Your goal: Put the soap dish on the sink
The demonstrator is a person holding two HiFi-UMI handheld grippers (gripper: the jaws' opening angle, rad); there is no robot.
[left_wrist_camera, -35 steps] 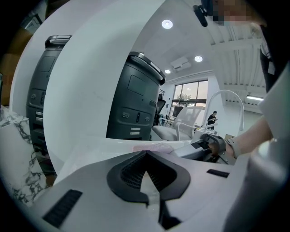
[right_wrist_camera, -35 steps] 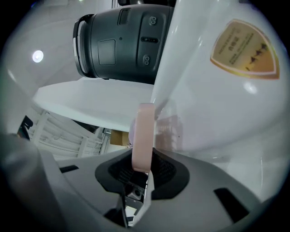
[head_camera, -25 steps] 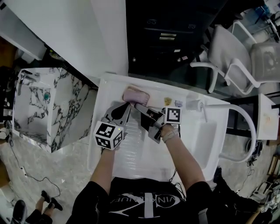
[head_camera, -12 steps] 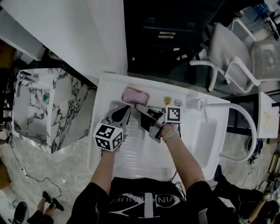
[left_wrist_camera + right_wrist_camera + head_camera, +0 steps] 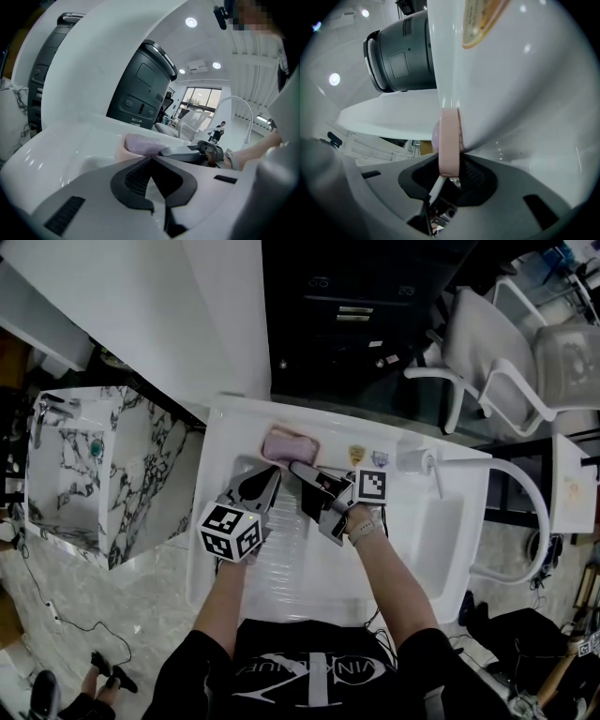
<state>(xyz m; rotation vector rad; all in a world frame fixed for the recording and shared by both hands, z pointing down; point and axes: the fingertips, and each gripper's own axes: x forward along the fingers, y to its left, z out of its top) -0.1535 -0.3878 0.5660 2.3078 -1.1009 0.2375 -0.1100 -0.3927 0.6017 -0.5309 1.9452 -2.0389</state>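
The person wears a black short-sleeved T-shirt (image 5: 309, 673) with white lettering across the chest, at the bottom centre of the head view, and a pale strap (image 5: 364, 528) on the right wrist. The left gripper (image 5: 270, 476) and right gripper (image 5: 292, 466) have smooth grey shells, black ribbed pads (image 5: 133, 180) and small dark slots. The left cube (image 5: 231, 532) and right cube (image 5: 371, 487) are white, printed with black square markers.

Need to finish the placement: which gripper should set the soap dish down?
Right. The right gripper clamps the pink soap dish by its edge at the sink's back ledge; the left gripper is shut and empty beside it.
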